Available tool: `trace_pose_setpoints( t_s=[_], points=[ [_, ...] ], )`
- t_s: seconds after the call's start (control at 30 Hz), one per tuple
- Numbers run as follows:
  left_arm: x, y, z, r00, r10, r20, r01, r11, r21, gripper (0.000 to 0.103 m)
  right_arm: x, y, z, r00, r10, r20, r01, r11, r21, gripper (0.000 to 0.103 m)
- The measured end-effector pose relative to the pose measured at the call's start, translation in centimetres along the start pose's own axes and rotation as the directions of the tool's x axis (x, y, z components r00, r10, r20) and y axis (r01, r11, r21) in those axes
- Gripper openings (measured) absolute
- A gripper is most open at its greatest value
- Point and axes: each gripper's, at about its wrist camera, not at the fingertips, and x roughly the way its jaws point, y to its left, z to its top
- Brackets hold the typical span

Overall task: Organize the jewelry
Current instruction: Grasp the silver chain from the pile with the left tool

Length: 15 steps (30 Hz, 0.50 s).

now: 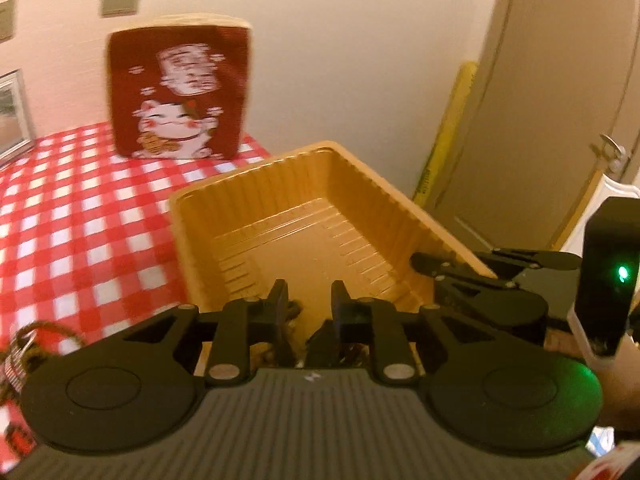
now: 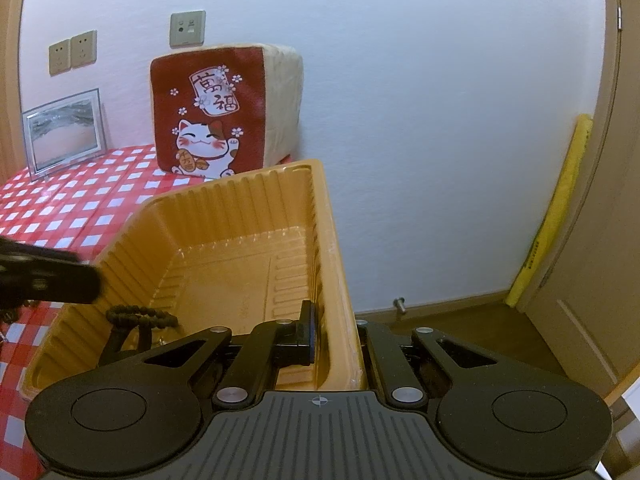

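Orange plastic tray (image 2: 248,216) is clamped by its right wall in the right gripper (image 2: 334,344), at the checked table's right edge. One dark beaded bracelet (image 2: 142,314) lies in its near left corner. The left gripper (image 1: 306,300) is parted slightly above it, nothing pressed between its pads; more jewelry (image 1: 24,354) is still left on the cloth.

Ahead of your jaws, a white wall (image 2: 400,80) carries sockets (image 2: 72,56); right of them, a wooden door (image 1: 560,100) and brown floor (image 2: 460,320).
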Motion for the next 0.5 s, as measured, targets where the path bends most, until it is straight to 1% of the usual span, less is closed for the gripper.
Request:
trace_pose_setpoints(
  t_s=[0.1,0.2,0.33,0.5],
  points=[
    [-1.6,1.4,-0.9,0.998,0.058,-0.015,-0.059,0.997,-0.044,0.019,0.1,0.0,0.0,1.0,0.001,0.001,-0.001,1.0,-0.001,0.006],
    [-3.0,3.3,-2.1,0.99,0.129,-0.049,-0.133,0.987,-0.086,0.019,0.1,0.0,0.0,1.0,0.0,0.0,0.0,1.0,0.001,0.006],
    [-4.7,6.2,-3.5,0.97,0.225,-0.088,-0.236,0.961,-0.141,0.019,0.1,0.0,0.0,1.0,0.0,0.0,0.0,1.0,0.0,0.006],
    [-6.3,9.5,-4.4,0.935,0.336,-0.112,-0.351,0.919,-0.18,0.019,0.1,0.0,0.0,1.0,-0.001,0.001,0.001,1.0,-0.003,0.006]
  ],
)
